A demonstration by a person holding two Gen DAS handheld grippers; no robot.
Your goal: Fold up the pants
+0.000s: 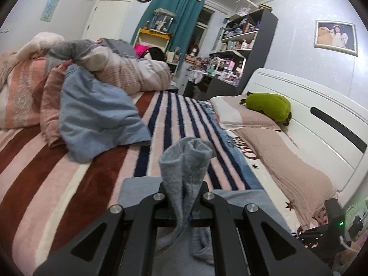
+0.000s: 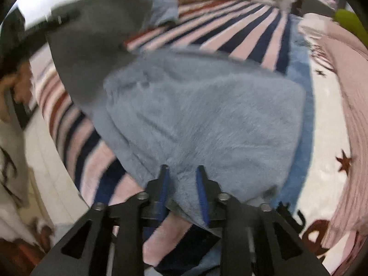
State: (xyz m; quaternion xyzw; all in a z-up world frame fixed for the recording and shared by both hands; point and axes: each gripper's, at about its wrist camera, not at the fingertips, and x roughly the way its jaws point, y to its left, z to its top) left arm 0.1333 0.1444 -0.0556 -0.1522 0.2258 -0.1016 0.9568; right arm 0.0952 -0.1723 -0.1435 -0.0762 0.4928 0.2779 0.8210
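The grey pants [image 2: 202, 115] lie on the striped bed [image 2: 241, 32], stretching away ahead of both grippers; left gripper [image 1: 184, 192] jaws are clamped on a bunched edge; right gripper [image 2: 181, 172] jaws stand apart, fabric loose between them.

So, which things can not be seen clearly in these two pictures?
- Left wrist view: the left tongs are shut on a bunch of grey-blue pants; the rest of the pants is hidden below the tongs' frame.
- Right wrist view: motion blur; whether the right tongs press the pants is unclear.
- Right wrist view: the green plush toy is cut off by the edge.
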